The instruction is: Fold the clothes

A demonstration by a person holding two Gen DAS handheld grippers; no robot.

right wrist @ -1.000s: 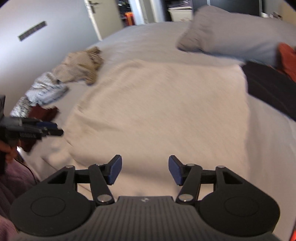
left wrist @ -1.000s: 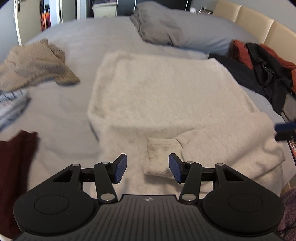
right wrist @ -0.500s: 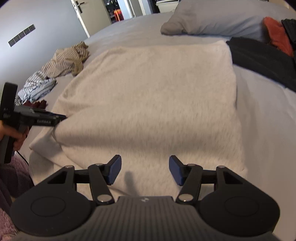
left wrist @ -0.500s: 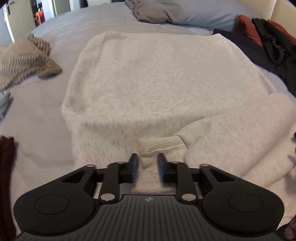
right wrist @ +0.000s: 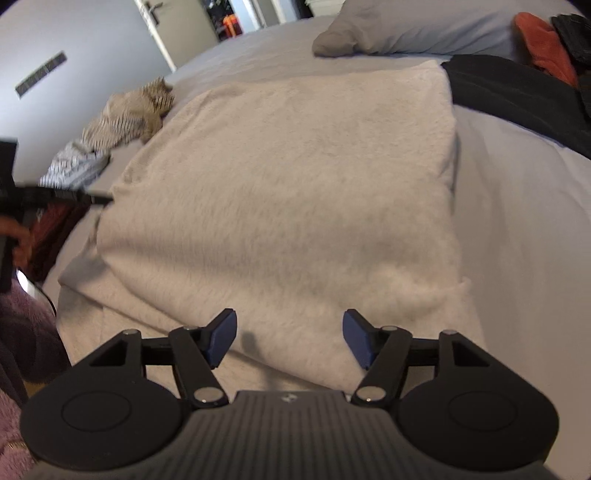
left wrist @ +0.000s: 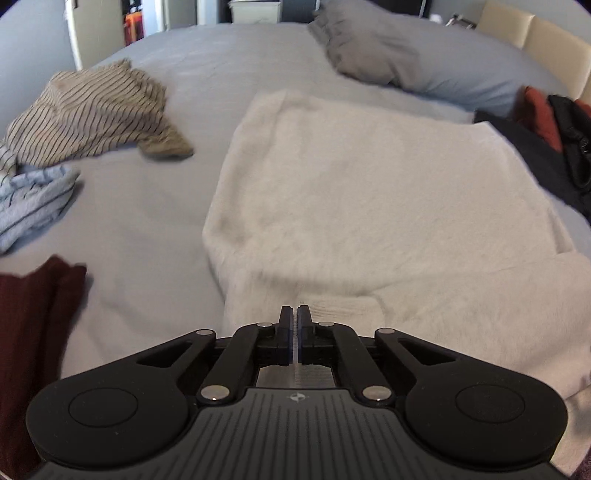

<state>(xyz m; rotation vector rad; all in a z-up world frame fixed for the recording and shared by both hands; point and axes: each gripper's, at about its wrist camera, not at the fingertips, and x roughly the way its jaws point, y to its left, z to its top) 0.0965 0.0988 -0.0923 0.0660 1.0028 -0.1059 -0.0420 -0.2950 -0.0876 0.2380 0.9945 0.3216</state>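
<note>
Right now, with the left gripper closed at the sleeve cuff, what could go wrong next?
1. The left gripper pinches only the edge of the ribbed cuff; it may slip out when lifted.
2. The right gripper is opening above the cream sweater and holds nothing, so pulling the sleeve could drag the unpinned body out of shape.

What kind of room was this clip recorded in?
Most likely a bedroom: clothes are being folded on a bed with a grey sheet, a grey pillow lies at its head before a padded headboard, and a door stands behind.
</note>
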